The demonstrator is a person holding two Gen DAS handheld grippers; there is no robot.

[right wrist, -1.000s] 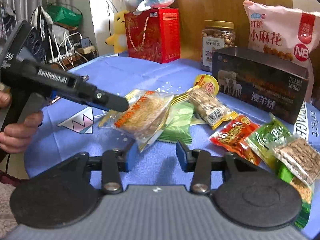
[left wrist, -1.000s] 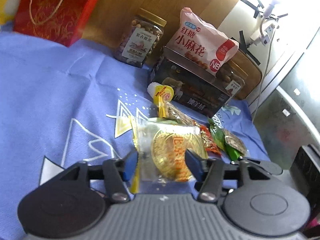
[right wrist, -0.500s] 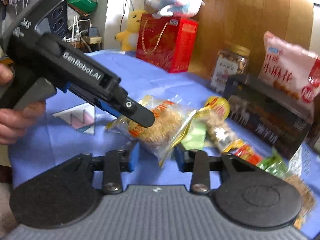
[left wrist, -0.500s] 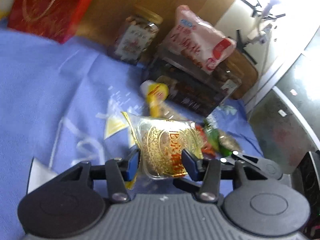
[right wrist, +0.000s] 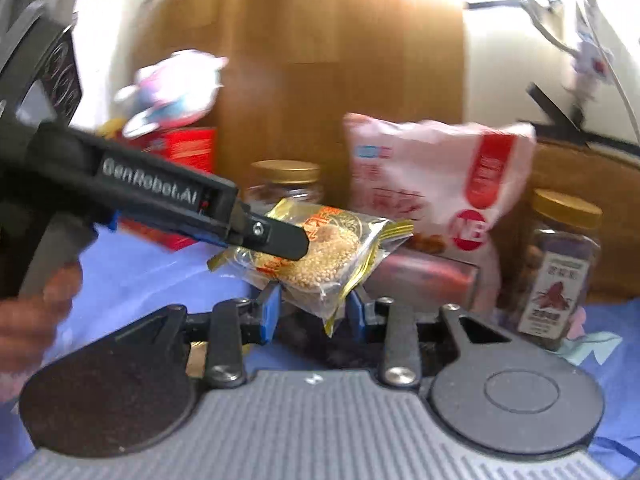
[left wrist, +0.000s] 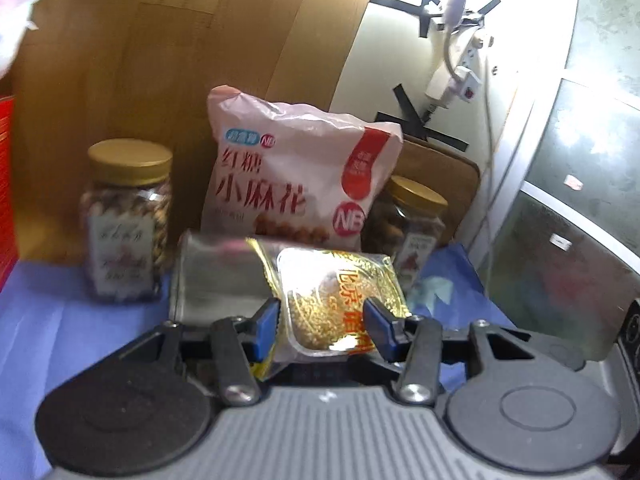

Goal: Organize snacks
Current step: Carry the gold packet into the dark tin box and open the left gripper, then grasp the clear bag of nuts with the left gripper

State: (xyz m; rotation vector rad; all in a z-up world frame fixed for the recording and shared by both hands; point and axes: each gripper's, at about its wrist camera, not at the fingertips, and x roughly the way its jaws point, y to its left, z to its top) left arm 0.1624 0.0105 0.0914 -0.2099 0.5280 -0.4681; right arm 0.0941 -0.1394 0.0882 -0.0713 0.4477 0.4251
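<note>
My left gripper (left wrist: pixel 320 320) is shut on a clear, gold-printed sesame cake packet (left wrist: pixel 336 304) and holds it in the air in front of the dark open box (left wrist: pixel 212 276). In the right wrist view the same packet (right wrist: pixel 320 252) hangs from the left gripper's black finger (right wrist: pixel 280 236), above the box (right wrist: pixel 424 280). My right gripper (right wrist: pixel 314 312) is open and empty, just below the packet's lower corner. A pink twisted-dough bag (left wrist: pixel 296 184) leans behind the box.
Two gold-lidded nut jars (left wrist: pixel 124 220) (left wrist: pixel 412 228) stand either side of the pink bag on the blue tablecloth (left wrist: pixel 60 320). A red gift box (right wrist: pixel 180 152) with a plush toy (right wrist: pixel 176 88) on top is at the back left. A wooden panel stands behind.
My left gripper has lifted the sesame cake packet off the pile and carried it up and forward to the dark box. My right gripper has risen along with it, still open.
</note>
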